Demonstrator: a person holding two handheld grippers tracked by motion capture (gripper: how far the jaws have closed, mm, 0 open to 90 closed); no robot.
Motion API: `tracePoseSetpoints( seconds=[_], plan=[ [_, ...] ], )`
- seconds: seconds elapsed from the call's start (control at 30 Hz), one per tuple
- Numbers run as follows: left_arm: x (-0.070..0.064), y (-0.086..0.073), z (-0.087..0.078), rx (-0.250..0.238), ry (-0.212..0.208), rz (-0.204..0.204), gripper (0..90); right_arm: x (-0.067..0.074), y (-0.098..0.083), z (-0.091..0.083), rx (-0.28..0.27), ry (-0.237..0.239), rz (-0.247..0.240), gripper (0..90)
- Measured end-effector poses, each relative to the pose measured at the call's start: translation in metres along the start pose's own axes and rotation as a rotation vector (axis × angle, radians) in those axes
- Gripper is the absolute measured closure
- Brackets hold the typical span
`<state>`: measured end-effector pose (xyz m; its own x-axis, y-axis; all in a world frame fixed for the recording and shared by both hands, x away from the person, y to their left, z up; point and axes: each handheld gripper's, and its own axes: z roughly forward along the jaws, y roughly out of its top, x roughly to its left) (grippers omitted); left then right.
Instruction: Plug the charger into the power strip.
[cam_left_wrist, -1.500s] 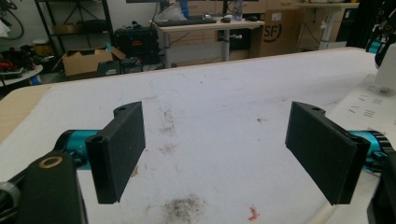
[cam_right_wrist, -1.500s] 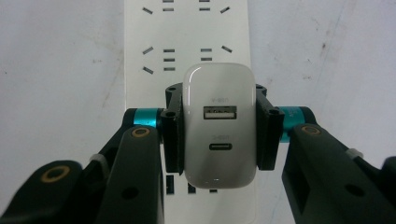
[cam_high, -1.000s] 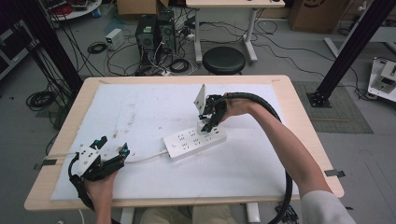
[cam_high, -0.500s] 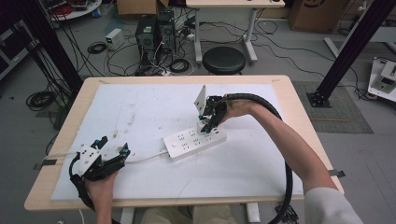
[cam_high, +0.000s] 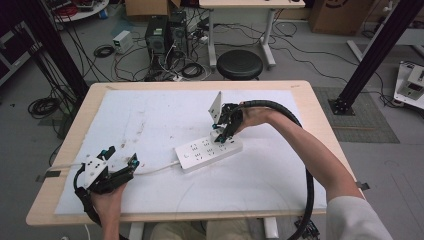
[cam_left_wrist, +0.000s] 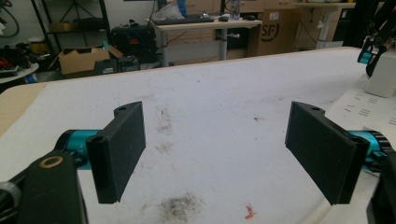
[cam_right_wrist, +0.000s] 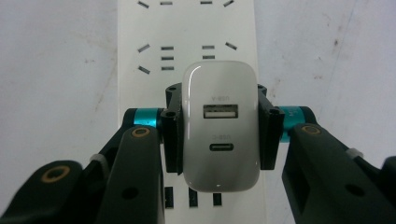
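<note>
A white power strip (cam_high: 207, 151) lies slanted in the middle of the white table mat, its cable trailing left. My right gripper (cam_high: 221, 136) points down at the strip's right end and is shut on a white USB charger (cam_right_wrist: 219, 126), both pads pressed on its sides. The charger stands over the power strip (cam_right_wrist: 187, 28), whose sockets show above and below it. Whether its pins are in a socket is hidden. My left gripper (cam_high: 120, 161) rests near the table's front left, open, with nothing between its jaws. From the left gripper view, the left gripper (cam_left_wrist: 215, 149) faces bare mat, with the charger (cam_left_wrist: 383, 74) at far right.
The wooden table (cam_high: 60, 150) carries a white mat (cam_high: 150, 115) with dark smudges. A black cable loops from the right gripper along the person's right arm. A round stool (cam_high: 240, 64), computers and cable tangles stand on the floor beyond the far edge.
</note>
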<state>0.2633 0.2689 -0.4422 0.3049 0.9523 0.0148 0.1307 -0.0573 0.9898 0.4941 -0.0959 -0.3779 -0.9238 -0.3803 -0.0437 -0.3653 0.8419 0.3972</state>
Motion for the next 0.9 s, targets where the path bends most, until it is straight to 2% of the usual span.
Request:
tracePoseSetpoints(
  seconds=[0.1, 0.2, 0.33, 0.47, 0.57, 0.7, 0.9],
  plan=[
    [-0.0001, 0.0, -0.0004, 0.001, 0.002, -0.004, 20.3, 0.002, 0.0, 0.0003, 0.003, -0.01, -0.003, 63.8],
    [-0.0002, 0.0, -0.0005, 0.0, 0.003, -0.007, 20.2, 0.0003, 0.0019, 0.0005, 0.019, -0.001, -0.013, 63.8],
    [0.0, 0.0001, -0.0001, 0.001, 0.006, -0.006, 20.3, -0.0033, 0.0003, 0.0013, 0.01, 0.018, 0.001, 63.8],
    [0.0002, 0.0001, -0.0003, 0.003, 0.001, -0.006, 20.2, -0.0027, -0.0006, 0.002, -0.001, 0.014, 0.0, 63.7],
    [0.0, 0.0001, -0.0004, 0.0, 0.0, -0.006, 20.3, -0.0019, 0.0026, 0.002, 0.026, 0.006, -0.007, 63.6],
    [0.0001, 0.0001, -0.0004, 0.003, -0.001, -0.003, 20.3, -0.0047, 0.0014, 0.0025, 0.017, 0.025, -0.002, 63.6],
    [0.0002, 0.0002, -0.0006, 0.002, -0.003, -0.002, 20.2, -0.0051, 0.0002, 0.0026, 0.003, 0.027, -0.012, 63.3]
  ],
)
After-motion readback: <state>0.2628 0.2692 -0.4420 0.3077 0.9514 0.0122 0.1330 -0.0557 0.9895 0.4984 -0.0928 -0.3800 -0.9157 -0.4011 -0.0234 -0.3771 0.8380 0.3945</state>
